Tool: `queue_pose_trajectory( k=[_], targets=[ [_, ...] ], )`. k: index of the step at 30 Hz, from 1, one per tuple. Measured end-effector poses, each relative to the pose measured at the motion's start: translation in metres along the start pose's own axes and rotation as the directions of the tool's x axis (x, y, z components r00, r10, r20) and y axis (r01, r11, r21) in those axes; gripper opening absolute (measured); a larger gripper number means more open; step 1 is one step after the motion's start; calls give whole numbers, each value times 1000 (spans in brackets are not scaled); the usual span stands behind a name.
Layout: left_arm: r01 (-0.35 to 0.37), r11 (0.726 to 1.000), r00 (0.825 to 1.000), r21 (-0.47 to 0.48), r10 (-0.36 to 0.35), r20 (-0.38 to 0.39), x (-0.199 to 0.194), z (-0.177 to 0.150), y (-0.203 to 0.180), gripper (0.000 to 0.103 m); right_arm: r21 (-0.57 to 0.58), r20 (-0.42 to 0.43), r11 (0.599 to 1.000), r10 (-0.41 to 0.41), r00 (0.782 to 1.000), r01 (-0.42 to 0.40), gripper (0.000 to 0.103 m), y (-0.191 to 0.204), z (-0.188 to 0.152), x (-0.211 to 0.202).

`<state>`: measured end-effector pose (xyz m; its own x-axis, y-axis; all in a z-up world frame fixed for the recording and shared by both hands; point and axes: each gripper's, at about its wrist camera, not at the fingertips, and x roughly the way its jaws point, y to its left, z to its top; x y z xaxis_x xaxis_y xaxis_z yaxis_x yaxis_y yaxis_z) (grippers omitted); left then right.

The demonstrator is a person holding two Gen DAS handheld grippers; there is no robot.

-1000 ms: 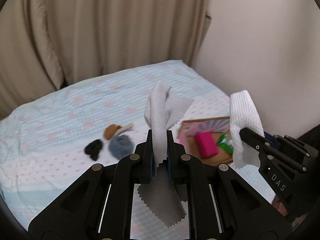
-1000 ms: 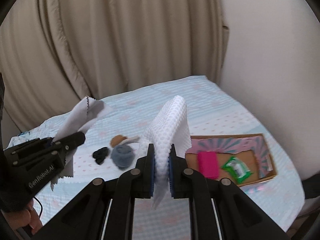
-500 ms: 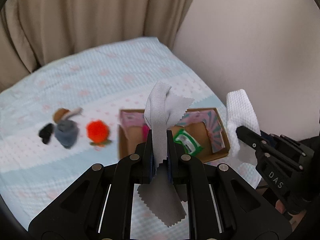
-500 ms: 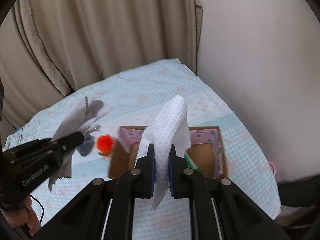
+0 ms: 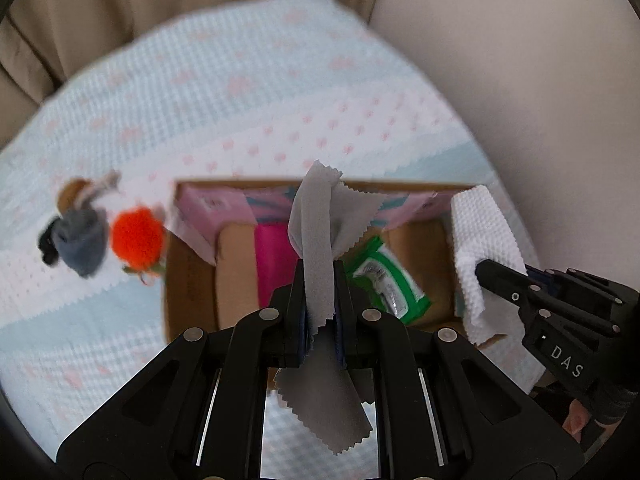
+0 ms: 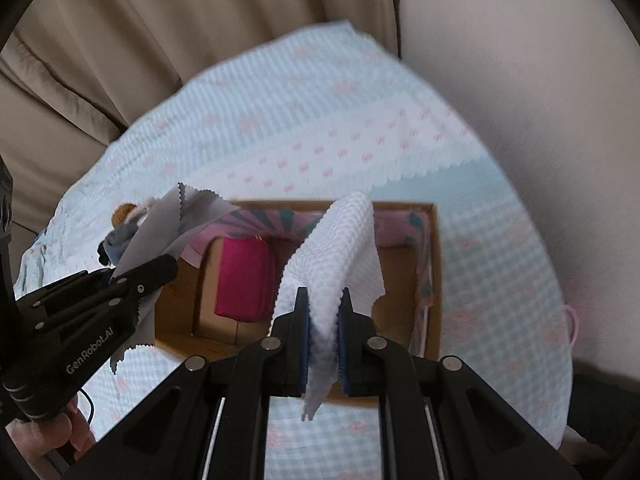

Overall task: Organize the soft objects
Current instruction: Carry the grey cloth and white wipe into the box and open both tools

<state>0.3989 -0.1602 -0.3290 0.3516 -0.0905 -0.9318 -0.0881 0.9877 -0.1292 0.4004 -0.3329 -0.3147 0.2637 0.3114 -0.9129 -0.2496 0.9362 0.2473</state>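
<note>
Left gripper (image 5: pixel 320 308): closed tight on a grey cloth (image 5: pixel 316 240), held above the cardboard box (image 5: pixel 188 280).
Grey cloth: pinked edges; one end stood up above the fingertips and folded over, the other end hung below them.
Right gripper (image 6: pixel 323 332): clamped on a white waffle cloth (image 6: pixel 340 248), also held above the box.
White waffle cloth: arched up from between the fingers and drooped over; a short tail hung beneath.
Cardboard box: lay open on the bed (image 5: pixel 280 92), its flaps lined with pink patterned paper.
Box contents: a magenta roll (image 6: pixel 242 280) on the left side and a green-edged packet (image 5: pixel 384 280) beside it.
Other soft items: an orange pompom (image 5: pixel 138 238) lay on the bed just left of the box; a blue-grey bundle (image 5: pixel 82 244) sat beside it, with a brown piece (image 5: pixel 72 196) and a black piece (image 5: pixel 47 242) touching or close against it.
Bed: covered in a pale blue and white spread with pink dots.
Background: beige curtain (image 6: pixel 160 32) behind the bed, plain wall (image 6: pixel 520 60) to the right.
</note>
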Motion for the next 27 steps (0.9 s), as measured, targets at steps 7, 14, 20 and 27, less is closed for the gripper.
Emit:
queue_pose_trajectory(
  k=[7,14,20,27],
  targets=[
    [-54,998,989,22,57,-137,53,-2,-7,9,91,-166,994,80,983,-66,11,-27,15,53],
    [-106,991,980,88,119,-159,64,-2,-13,43,150,-218,985,123,968,-91,16,-36,26,74],
    [-114,985,977,126,135,-165,68,-7,-15,103,186,-198,972,179,964,-143,103,-36,30,83],
    [-108,990,980,96,122,-158,56,-7,-5,103,165,-186,976,171,968,-140,103,-33,28,80]
  ],
)
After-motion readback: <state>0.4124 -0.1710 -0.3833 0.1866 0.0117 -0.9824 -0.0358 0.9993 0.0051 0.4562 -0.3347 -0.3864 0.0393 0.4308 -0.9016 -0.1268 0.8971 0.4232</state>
